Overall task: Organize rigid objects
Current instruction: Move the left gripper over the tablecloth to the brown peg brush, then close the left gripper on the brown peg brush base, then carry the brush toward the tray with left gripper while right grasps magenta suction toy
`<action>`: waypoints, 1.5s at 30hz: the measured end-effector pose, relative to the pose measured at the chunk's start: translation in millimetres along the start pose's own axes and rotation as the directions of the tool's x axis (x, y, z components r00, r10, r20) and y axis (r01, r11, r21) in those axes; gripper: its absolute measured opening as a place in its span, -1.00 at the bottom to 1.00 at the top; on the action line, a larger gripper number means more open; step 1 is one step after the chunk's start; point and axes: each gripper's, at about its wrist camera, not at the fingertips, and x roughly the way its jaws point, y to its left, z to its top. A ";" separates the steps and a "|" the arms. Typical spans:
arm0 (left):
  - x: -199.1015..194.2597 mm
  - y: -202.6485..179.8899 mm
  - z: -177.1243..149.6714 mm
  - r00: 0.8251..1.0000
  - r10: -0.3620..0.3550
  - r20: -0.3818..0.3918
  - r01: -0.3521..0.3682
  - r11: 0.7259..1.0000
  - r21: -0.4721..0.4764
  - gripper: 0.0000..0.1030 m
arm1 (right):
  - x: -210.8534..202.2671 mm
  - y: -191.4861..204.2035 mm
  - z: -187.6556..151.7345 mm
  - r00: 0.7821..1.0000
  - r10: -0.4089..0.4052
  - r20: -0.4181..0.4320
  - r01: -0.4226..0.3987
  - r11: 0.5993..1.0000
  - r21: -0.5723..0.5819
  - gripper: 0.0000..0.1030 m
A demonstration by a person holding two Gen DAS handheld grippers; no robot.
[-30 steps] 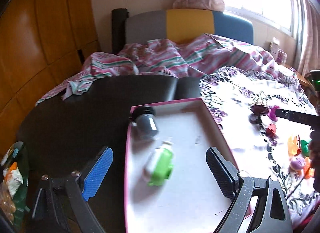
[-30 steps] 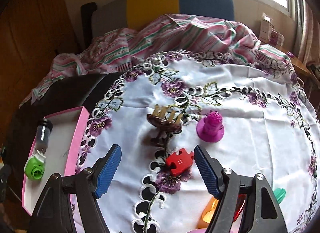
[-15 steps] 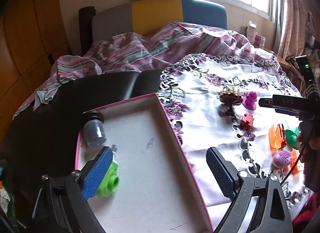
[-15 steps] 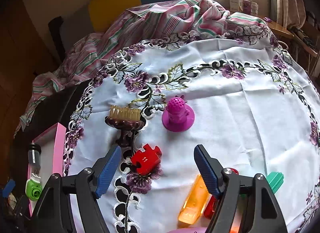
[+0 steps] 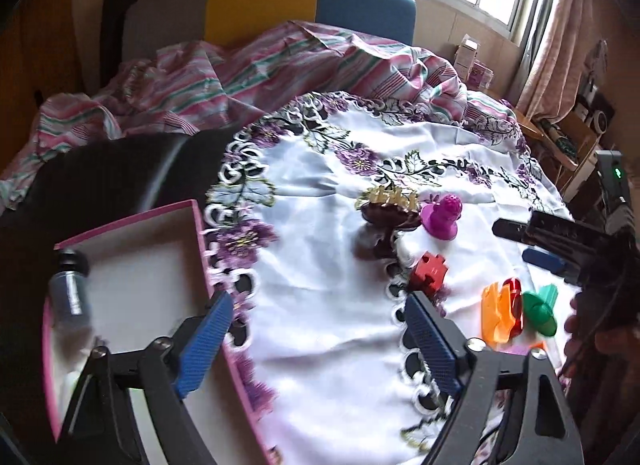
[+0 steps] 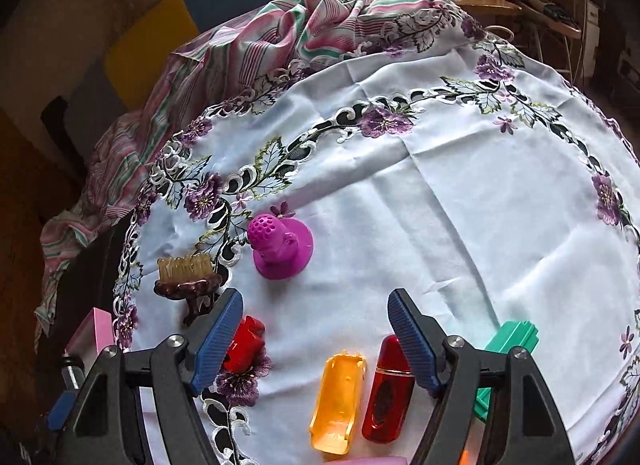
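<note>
My left gripper (image 5: 316,341) hangs over the seam between the pink-rimmed tray (image 5: 128,221) and the flowered tablecloth; its jaws are closing with nothing between them. A grey bottle (image 5: 70,293) lies in the tray. On the cloth sit a brown brush (image 5: 388,209), a magenta knob (image 5: 440,217), a red puzzle piece (image 5: 430,271), an orange case (image 5: 496,317), a red case (image 5: 514,305) and a green piece (image 5: 540,309). My right gripper (image 6: 316,341) is open above the orange case (image 6: 340,401) and red case (image 6: 390,385), beside the red puzzle piece (image 6: 244,345) and green piece (image 6: 504,353).
A striped pink sheet (image 5: 280,65) is bunched behind the tablecloth, with a yellow-and-blue chair back (image 5: 312,5) beyond it. A dark surface (image 5: 100,177) lies under the tray. A side table (image 6: 480,1) with small boxes stands at the far right. A person's hand (image 5: 600,341) holds the right gripper.
The left view has swung right, from over the tray to the tablecloth, and the green-and-white bottle has left view. The right gripper has rolled and shifted toward the orange and red cases.
</note>
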 end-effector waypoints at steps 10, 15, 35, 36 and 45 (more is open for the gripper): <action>69.9 -42.1 49.2 0.998 -0.063 -0.015 0.064 0.994 0.085 0.95 | -0.3 -3.0 2.9 0.999 0.034 -0.010 -0.033 0.999 0.025 0.48; 109.2 -53.3 59.3 0.994 -0.095 -0.053 0.100 0.989 0.109 0.95 | 0.2 -8.4 6.3 0.999 0.053 -0.015 -0.052 0.998 0.047 0.48; 32.5 -24.4 16.3 0.993 -0.115 -0.013 0.116 0.990 0.086 0.30 | 4.2 -4.6 2.8 0.998 0.060 -0.034 -0.060 0.998 0.012 0.48; 22.5 -20.3 11.2 0.994 -0.105 0.000 0.105 0.991 0.084 0.30 | 5.7 -3.1 1.6 0.997 0.062 -0.042 -0.062 0.998 0.004 0.48; -38.4 24.1 -34.8 0.996 -0.082 0.040 0.081 0.996 0.029 0.30 | 10.1 33.5 8.6 0.997 0.053 -0.048 -0.059 0.988 -0.145 0.46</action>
